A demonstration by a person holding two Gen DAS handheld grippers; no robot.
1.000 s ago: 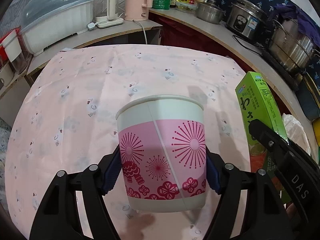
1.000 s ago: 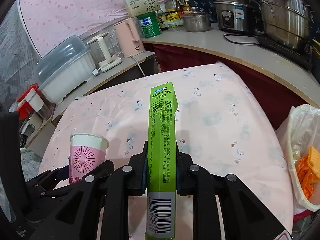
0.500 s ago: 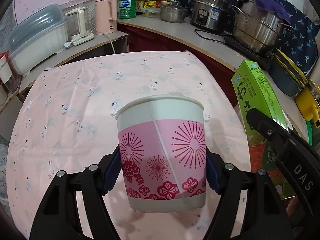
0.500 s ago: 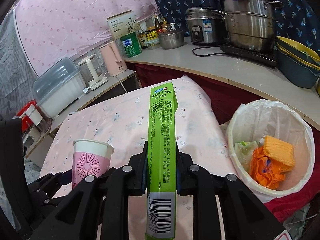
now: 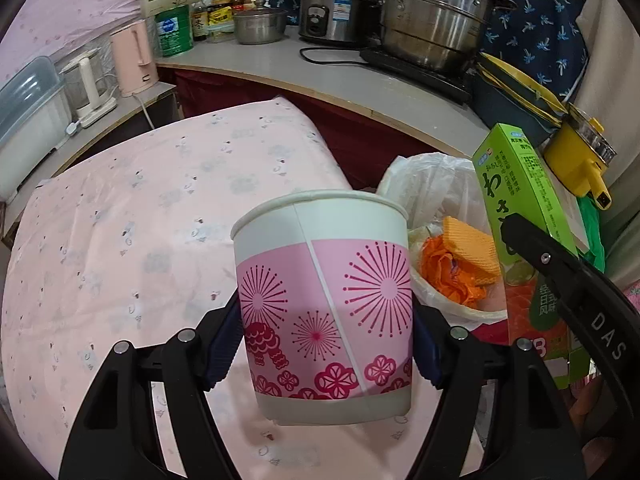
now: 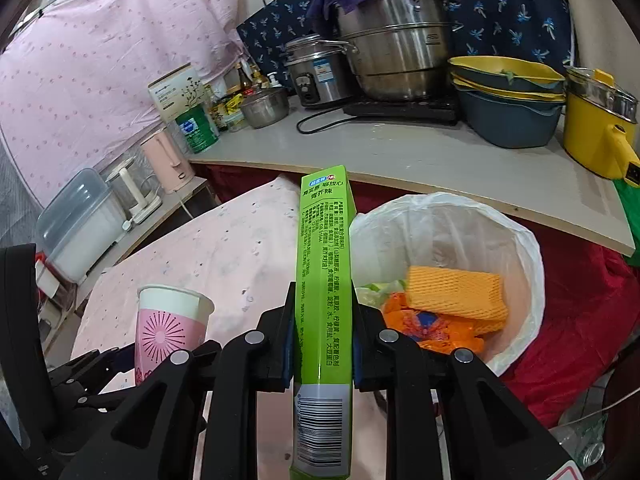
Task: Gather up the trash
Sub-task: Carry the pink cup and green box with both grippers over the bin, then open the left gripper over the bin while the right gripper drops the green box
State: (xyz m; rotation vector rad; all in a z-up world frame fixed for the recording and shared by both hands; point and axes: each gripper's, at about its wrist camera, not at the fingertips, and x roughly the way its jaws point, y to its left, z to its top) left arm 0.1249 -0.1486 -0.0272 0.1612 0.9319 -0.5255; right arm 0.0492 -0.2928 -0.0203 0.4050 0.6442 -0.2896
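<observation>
My left gripper is shut on a pink and white paper cup, held upright above the pink tablecloth. The cup also shows in the right wrist view. My right gripper is shut on a tall green carton, upright; it shows in the left wrist view too. A bin lined with a white bag stands just right of the table, holding orange trash. The bin also shows in the left wrist view.
A counter behind the bin carries steel pots, blue and yellow basins and a yellow pot. A pink kettle and a plastic container stand on a shelf at far left. Red cloth hangs under the counter.
Both grippers have swung right with the cup and the carton. The bin has come into fuller view and sits closer. Both grips are unchanged.
</observation>
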